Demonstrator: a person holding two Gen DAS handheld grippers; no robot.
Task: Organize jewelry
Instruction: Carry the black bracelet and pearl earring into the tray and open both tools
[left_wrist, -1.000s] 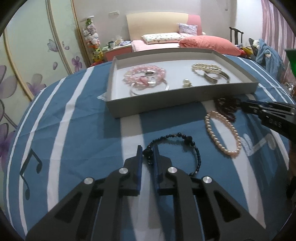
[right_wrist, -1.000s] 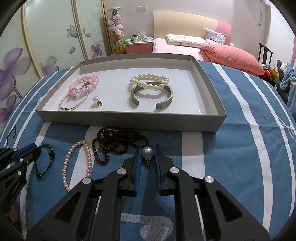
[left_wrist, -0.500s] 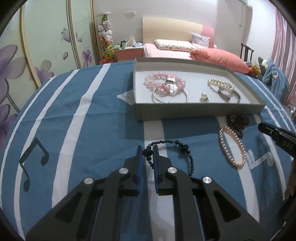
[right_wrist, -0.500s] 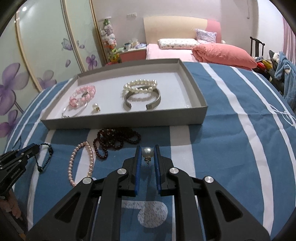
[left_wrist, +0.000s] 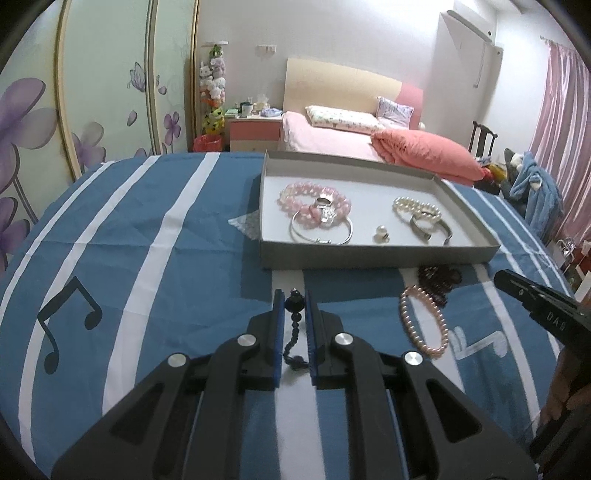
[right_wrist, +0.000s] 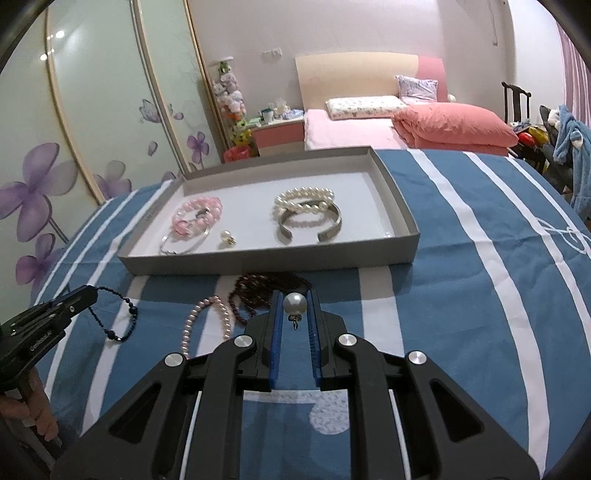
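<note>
My left gripper (left_wrist: 294, 301) is shut on a black bead bracelet (left_wrist: 293, 334), lifted off the cloth so it hangs between the fingers; it also shows in the right wrist view (right_wrist: 118, 317). My right gripper (right_wrist: 294, 299) is shut on a pearl earring (right_wrist: 294, 304), held above the cloth in front of the grey tray (right_wrist: 273, 260). The tray (left_wrist: 369, 254) holds a pink bead bracelet (left_wrist: 314, 201), a silver bangle (left_wrist: 321, 230), a pearl earring (left_wrist: 381, 233), a white pearl bracelet (left_wrist: 415, 207) and a metal cuff (left_wrist: 430, 229).
A pink pearl bracelet (left_wrist: 423, 323) and a dark red bead string (left_wrist: 439, 278) lie on the blue striped cloth (left_wrist: 147, 240) before the tray. A bed (left_wrist: 351, 136), a wardrobe (left_wrist: 74, 92) and a chair (left_wrist: 482, 136) stand behind.
Both grippers have risen and pulled back from the tray. The black bracelet has left the cloth and now hangs from my left gripper. The pearl earring stays gripped in my right.
</note>
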